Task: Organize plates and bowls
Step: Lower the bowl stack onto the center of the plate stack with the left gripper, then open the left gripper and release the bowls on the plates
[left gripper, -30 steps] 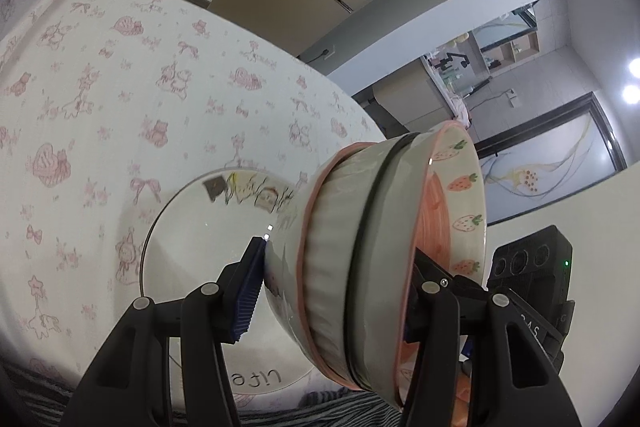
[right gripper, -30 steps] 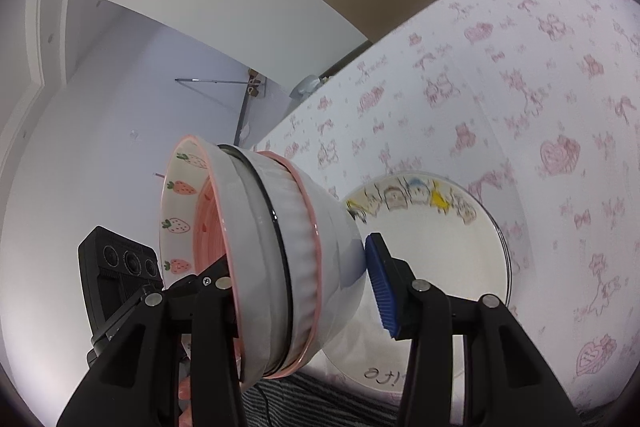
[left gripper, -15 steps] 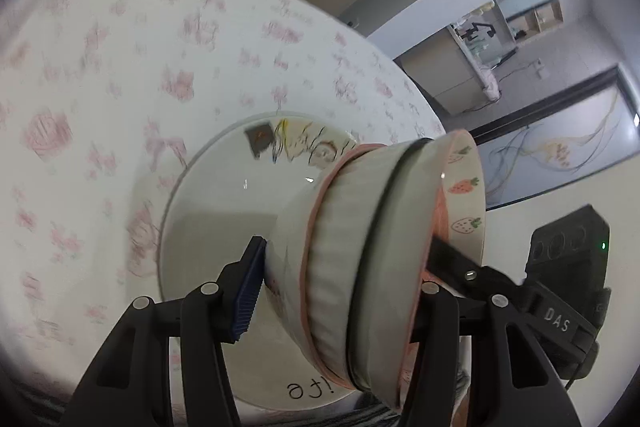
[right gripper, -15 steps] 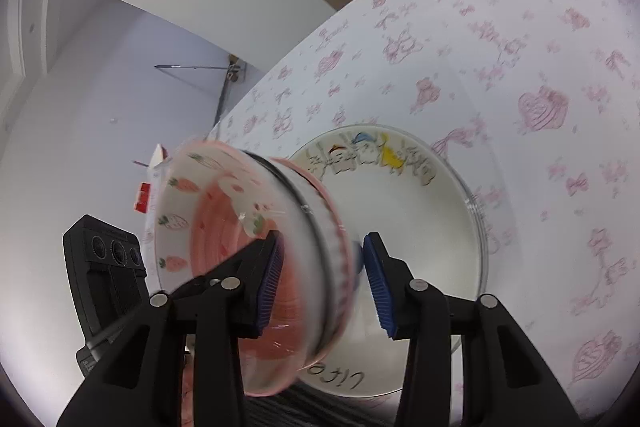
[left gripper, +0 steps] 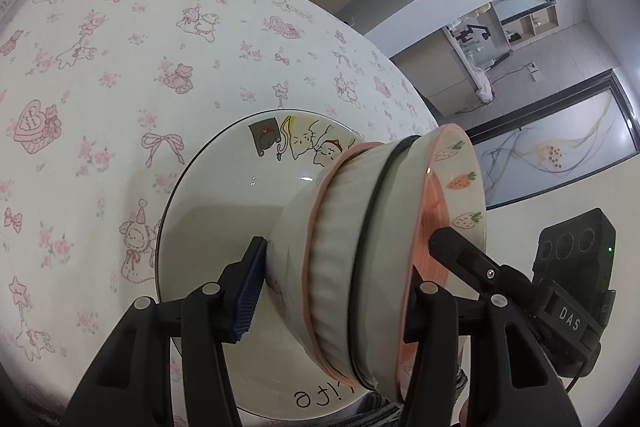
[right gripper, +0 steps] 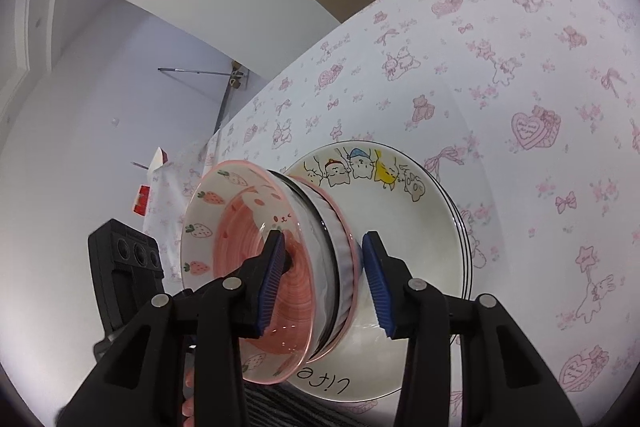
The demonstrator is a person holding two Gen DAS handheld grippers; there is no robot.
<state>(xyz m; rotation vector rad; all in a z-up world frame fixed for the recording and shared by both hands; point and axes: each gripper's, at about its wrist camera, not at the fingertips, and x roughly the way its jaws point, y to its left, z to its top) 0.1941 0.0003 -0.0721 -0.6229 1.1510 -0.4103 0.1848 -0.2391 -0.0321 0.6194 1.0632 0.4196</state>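
Since earlier frame, bowl stack (left gripper: 372, 267) sunk lower over cat plate (left gripper: 224, 203), frame centre. Left gripper (left gripper: 332, 291) clamps stack, angled downward. Right gripper (right gripper: 324, 283) grasps stack rims, lower centre, also angled downward.

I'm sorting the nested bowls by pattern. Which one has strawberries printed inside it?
The innermost bowl, with the pink spiral centre, strawberries round its inner wall and a pink rim. The ribbed white bowl and the one beneath it show only their outsides.
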